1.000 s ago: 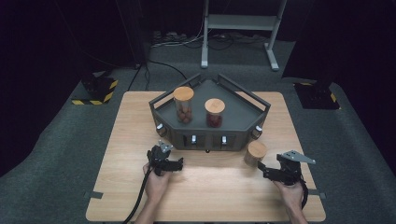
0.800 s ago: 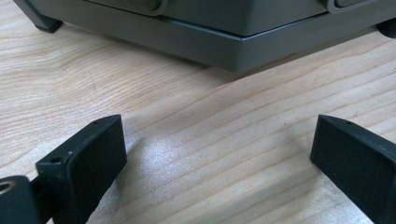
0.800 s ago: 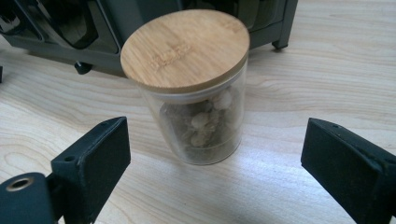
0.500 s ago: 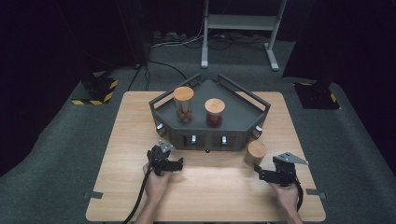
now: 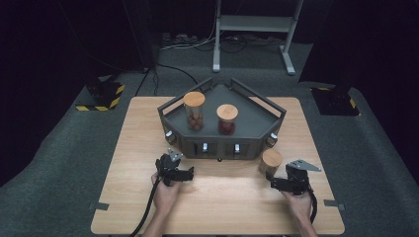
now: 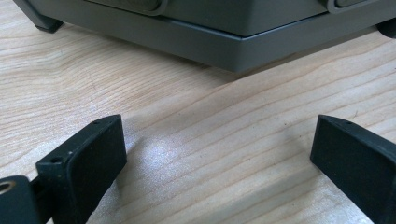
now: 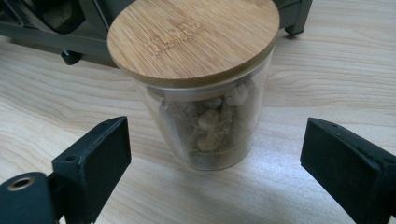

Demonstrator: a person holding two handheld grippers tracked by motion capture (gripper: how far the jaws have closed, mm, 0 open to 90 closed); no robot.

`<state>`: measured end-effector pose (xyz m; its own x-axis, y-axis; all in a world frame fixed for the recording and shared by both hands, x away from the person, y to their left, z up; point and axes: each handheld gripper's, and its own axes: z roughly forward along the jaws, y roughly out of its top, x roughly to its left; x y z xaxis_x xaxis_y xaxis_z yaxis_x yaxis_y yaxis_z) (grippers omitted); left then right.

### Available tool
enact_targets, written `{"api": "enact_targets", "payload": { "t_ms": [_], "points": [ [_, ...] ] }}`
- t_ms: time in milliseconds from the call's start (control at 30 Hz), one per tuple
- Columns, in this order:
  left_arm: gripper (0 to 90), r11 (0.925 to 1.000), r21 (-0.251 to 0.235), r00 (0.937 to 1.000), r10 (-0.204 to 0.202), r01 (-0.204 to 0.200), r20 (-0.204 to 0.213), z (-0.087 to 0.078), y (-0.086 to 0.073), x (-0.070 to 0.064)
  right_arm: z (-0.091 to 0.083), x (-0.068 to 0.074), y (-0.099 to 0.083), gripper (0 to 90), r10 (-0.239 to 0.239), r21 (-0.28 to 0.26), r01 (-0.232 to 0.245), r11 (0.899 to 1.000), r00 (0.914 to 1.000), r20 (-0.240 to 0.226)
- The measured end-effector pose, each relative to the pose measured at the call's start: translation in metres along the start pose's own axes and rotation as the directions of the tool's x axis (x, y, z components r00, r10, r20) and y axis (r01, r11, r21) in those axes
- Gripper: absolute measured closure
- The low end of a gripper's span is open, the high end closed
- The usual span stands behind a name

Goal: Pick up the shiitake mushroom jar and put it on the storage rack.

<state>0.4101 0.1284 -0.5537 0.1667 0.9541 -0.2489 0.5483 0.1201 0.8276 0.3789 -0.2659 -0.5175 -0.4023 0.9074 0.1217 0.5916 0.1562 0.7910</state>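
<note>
Right gripper point(image 5: 276, 183) sits low over the wooden table point(image 5: 133, 148), near the front right part, held by the person's right hand point(image 5: 299, 205). Jaws spread wide, nothing between the pads in contact. In the right gripper view the glass jar point(image 7: 205, 93) stands upright on the table just ahead of the jaws, centred between them but not touched. Bamboo lid point(image 7: 194, 35) seated on top; contents pale brown, dried, lumpy, exact kind not discernible.

In the high view this jar point(image 5: 271, 163) stands on the table just in front of the right front corner of the dark grey tray rack point(image 5: 257, 121), close to it; contact cannot be judged.

2 more lidded jars stand upright on the rack: 1 tall jar point(image 5: 194, 111) at left, 1 shorter jar point(image 5: 227, 119) beside it with reddish contents.

Left gripper point(image 5: 185, 174) rests near the table, front centre-left, in the left hand point(image 5: 165, 195). Jaws released, wide apart, only bare wood between them; rack base point(image 6: 224, 42) lies just ahead.
</note>
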Motion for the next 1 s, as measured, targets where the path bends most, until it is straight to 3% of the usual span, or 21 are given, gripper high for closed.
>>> {"api": "enact_targets", "payload": {
  "t_ms": [1000],
  "points": [
    [3.3, 1.0000, 0.000, 1.0000, 0.000, 0.000, 0.000, 0.000, 0.000, 0.000, 0.023, 0.007, 0.009, 10.3, 0.033, 0.011, -0.033, 0.999, 0.9994, 0.008]
  ]
}}
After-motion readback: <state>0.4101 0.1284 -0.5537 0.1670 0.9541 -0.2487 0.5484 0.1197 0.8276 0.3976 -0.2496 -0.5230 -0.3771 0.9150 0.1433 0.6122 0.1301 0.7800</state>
